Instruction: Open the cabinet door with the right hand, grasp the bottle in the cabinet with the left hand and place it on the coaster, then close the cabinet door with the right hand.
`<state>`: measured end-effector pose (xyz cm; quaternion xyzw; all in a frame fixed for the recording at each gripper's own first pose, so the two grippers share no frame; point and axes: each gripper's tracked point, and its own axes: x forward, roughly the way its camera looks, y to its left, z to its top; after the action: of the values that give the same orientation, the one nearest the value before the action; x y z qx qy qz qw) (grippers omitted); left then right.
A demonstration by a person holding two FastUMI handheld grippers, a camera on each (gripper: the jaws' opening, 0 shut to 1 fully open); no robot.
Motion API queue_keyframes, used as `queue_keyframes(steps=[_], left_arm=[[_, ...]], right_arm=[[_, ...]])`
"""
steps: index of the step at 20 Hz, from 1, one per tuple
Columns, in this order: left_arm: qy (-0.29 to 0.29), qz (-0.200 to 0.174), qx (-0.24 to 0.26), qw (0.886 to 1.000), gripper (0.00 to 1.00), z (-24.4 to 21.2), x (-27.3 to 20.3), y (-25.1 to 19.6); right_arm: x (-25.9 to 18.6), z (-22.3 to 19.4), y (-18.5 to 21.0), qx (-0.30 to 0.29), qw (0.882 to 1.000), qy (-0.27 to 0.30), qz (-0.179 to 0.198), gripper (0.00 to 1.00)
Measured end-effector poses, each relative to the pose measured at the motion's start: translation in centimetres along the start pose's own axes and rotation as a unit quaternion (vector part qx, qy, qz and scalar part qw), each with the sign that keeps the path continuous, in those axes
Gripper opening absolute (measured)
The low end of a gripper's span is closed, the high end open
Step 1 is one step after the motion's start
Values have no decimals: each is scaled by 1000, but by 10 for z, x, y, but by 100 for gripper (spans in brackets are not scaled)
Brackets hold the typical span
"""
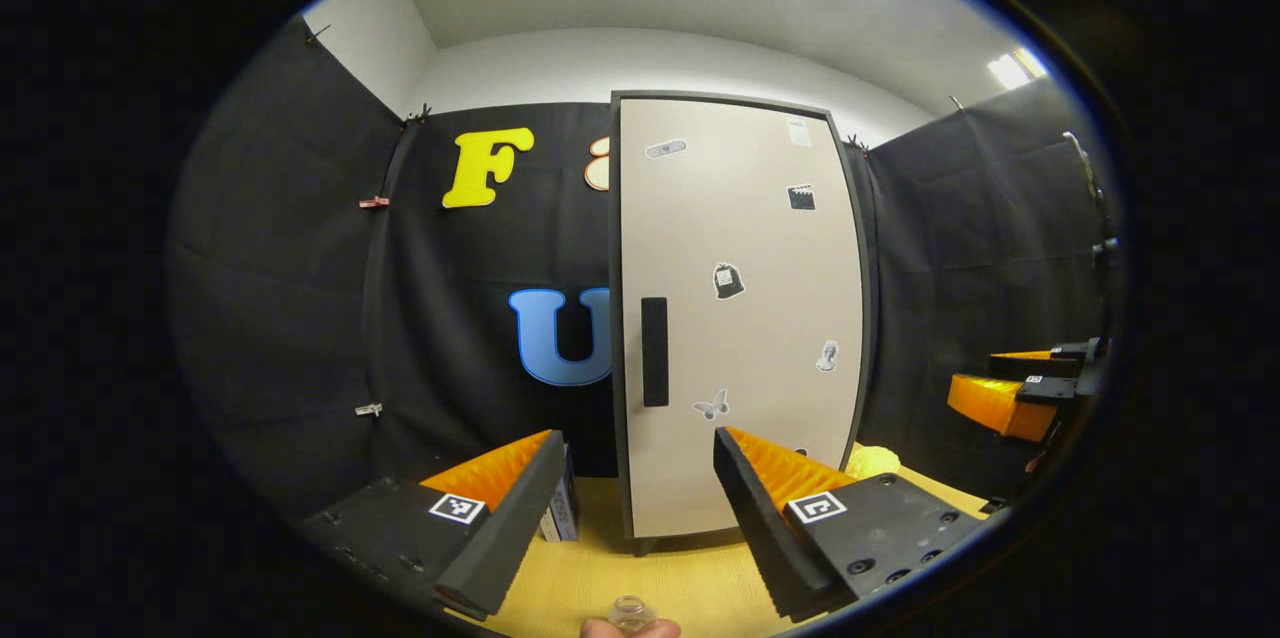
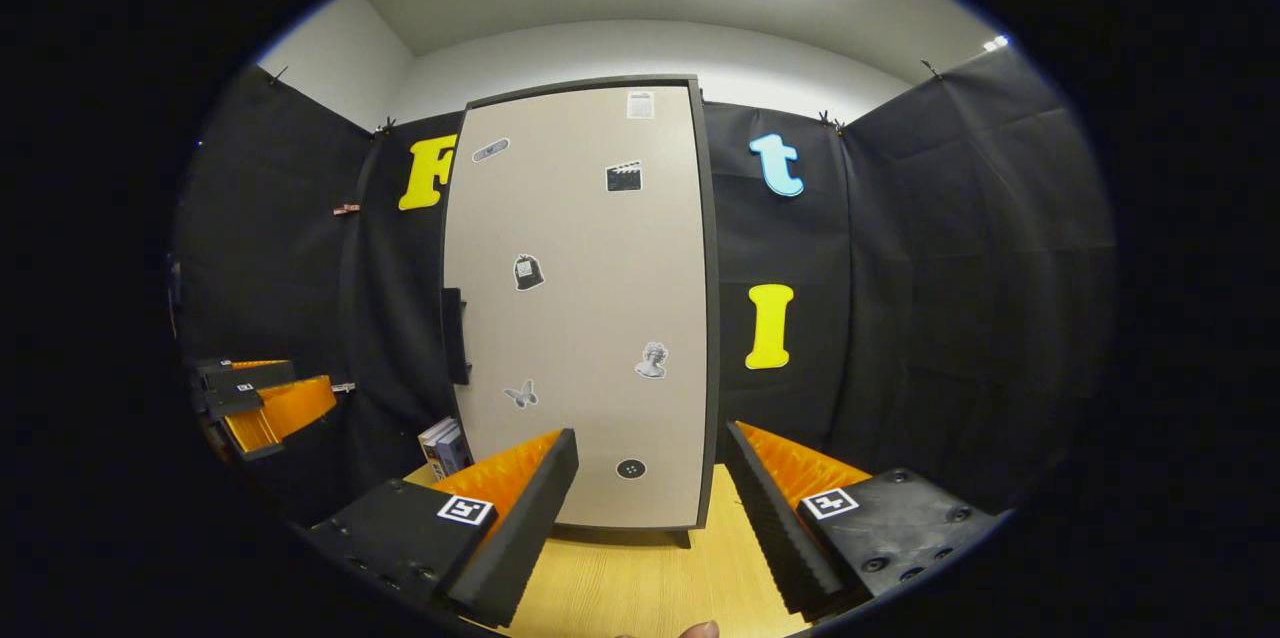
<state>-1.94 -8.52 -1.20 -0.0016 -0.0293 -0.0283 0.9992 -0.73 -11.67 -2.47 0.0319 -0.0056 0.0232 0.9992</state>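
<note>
A tall beige cabinet (image 1: 740, 318) with stickers on its door stands on the wooden table, and the door is closed flat against its dark frame. Its dark vertical handle (image 1: 654, 351) sits on the door's left edge, also seen side-on in the right gripper view as the handle (image 2: 455, 335) on the cabinet (image 2: 585, 318). My left gripper (image 1: 638, 458) stands open in front of the door, apart from it. My right gripper (image 2: 652, 448) is open too, facing the door's lower right part. The inside of the cabinet is hidden.
A few books (image 1: 563, 508) stand left of the cabinet, and a yellow object (image 1: 872, 461) lies at its right. A small clear glass item (image 1: 630, 611) and a fingertip show at the bottom edge. The right gripper (image 1: 1020, 388) hangs far right; the left gripper (image 2: 260, 398) far left.
</note>
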Motion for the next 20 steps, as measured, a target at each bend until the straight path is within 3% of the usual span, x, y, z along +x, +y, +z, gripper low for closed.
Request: queue_keyframes(steps=[11,20], left_arm=[[6,31,5,999,94,-4,0,1],[9,29,2,1000,94,-6,-4,-15]], right_arm=[[5,-3,-14,-2,1000,4,24,96],[3,-3,-19,-4,999,4,37,96]])
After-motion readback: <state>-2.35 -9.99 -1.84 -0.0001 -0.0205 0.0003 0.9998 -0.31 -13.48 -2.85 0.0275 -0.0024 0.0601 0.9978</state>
